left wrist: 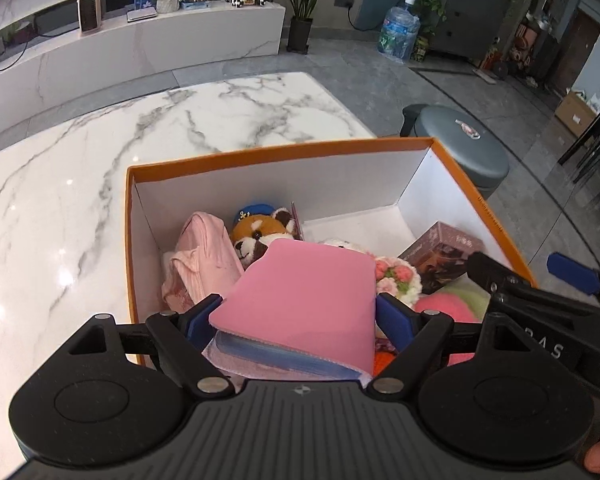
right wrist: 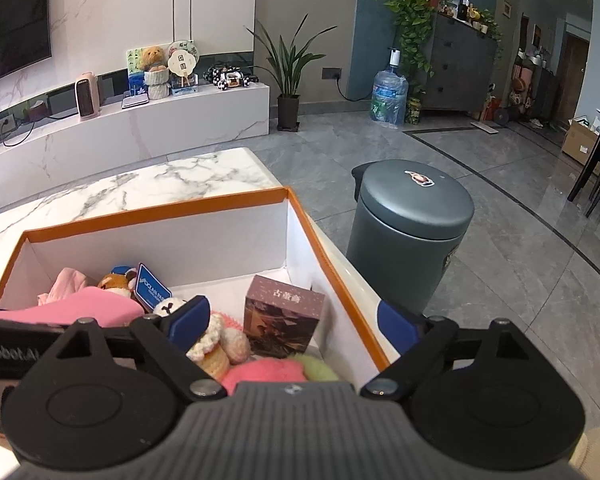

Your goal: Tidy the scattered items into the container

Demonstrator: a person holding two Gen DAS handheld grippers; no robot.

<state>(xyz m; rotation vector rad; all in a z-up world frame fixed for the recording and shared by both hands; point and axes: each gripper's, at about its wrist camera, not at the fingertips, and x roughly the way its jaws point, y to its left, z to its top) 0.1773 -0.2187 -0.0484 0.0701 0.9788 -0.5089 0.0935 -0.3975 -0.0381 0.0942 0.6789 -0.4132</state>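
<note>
left wrist: left gripper [left wrist: 300, 318] clamped on pink soft-cover notebook [left wrist: 300, 300], lower centre, above orange-rimmed white cardboard box [left wrist: 276, 150] holding plush red panda [left wrist: 260, 236] | right wrist: right gripper [right wrist: 296, 320] spread wide, empty, astride box's right wall [right wrist: 340, 276]; brown printed carton [right wrist: 282, 320] inside, centre
</note>
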